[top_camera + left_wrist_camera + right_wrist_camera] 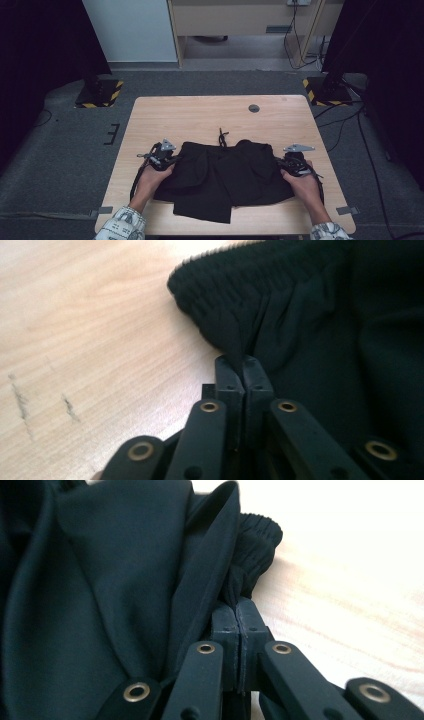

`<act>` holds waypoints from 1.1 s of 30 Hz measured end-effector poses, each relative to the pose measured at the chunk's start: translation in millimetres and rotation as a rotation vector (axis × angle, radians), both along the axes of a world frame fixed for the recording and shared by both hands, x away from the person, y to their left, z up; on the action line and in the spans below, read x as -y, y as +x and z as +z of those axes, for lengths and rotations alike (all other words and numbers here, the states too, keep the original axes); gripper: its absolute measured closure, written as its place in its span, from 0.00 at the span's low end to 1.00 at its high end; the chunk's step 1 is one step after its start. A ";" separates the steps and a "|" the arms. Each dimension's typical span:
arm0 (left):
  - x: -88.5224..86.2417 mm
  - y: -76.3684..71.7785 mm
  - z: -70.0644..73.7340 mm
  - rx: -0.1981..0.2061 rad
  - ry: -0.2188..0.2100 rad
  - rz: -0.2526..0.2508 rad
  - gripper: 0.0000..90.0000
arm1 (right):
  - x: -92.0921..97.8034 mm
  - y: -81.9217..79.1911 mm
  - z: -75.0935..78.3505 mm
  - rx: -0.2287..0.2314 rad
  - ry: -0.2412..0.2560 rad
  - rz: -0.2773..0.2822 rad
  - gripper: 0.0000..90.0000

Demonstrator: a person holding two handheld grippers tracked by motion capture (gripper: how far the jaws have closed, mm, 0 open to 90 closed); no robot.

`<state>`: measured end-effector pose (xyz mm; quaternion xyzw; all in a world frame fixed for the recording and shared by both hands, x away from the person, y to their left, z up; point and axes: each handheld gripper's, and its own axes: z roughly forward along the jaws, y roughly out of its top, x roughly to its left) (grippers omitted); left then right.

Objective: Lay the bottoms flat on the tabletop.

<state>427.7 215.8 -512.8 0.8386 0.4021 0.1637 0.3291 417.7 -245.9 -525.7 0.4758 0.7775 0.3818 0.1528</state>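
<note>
A pair of black shorts (pixel 220 177) lies rumpled on the wooden table (pixel 200 117), waistband toward the far side and a drawstring (pixel 222 136) trailing beyond it. My left gripper (pixel 172 159) is at the shorts' left edge. In the left gripper view its jaws are pressed together on a pinch of the ribbed waistband (pixel 220 300), gripper (pixel 243 360). My right gripper (pixel 281 161) is at the shorts' right edge. In the right gripper view its jaws are likewise shut on the black shorts (pixel 120 580) below the ribbed band, gripper (pixel 236 605).
A round grommet (pixel 254 108) sits in the tabletop near the far edge. Bare wood lies beyond the shorts and at both sides. Yellow-black striped stand bases (pixel 99 94) rest on the floor past the table's far corners, with cables (pixel 345 120) on the right.
</note>
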 end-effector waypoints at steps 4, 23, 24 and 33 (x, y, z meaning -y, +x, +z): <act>-5.3 -6.6 21.6 0.082 -0.046 0.028 0.98 | 1.3 -1.8 16.7 0.064 0.031 0.012 0.99; -11.4 -3.4 97.5 0.313 -0.129 0.081 0.98 | 4.1 8.4 95.2 0.264 0.051 0.033 0.99; -11.3 -1.9 99.6 0.316 -0.135 0.087 0.98 | 2.6 10.5 98.3 0.274 0.053 0.031 0.99; -14.7 -4.2 125.4 0.385 -0.180 0.115 0.98 | -2.6 14.9 136.9 0.366 0.078 0.031 0.99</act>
